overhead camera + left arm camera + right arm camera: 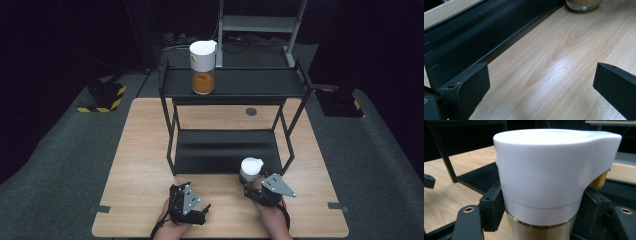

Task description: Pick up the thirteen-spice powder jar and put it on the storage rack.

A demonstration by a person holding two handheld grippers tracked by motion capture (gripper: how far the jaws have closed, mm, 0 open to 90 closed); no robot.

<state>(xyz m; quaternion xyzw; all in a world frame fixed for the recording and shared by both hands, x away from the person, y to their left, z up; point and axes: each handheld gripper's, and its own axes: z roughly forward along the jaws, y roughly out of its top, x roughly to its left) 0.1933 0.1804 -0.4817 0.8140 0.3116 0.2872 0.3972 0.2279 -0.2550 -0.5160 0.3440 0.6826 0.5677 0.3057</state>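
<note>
Gripping a white-lidded jar point(541, 182), the right gripper point(261, 191) is clamping its glass body. The left gripper point(200, 212) is resting spread apart over the table point(564, 60).

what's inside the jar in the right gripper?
Below the white lid the jar's glass shows a tan-orange powder. The lid hides the fill level, and the right gripper flanks the glass.

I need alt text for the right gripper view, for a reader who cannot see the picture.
A glass jar with a tall white lid, holding brownish powder, stands between the two black jaws of the right gripper, which close on it just below the lid. Behind it are a wooden table and a black metal shelf rack.
</note>
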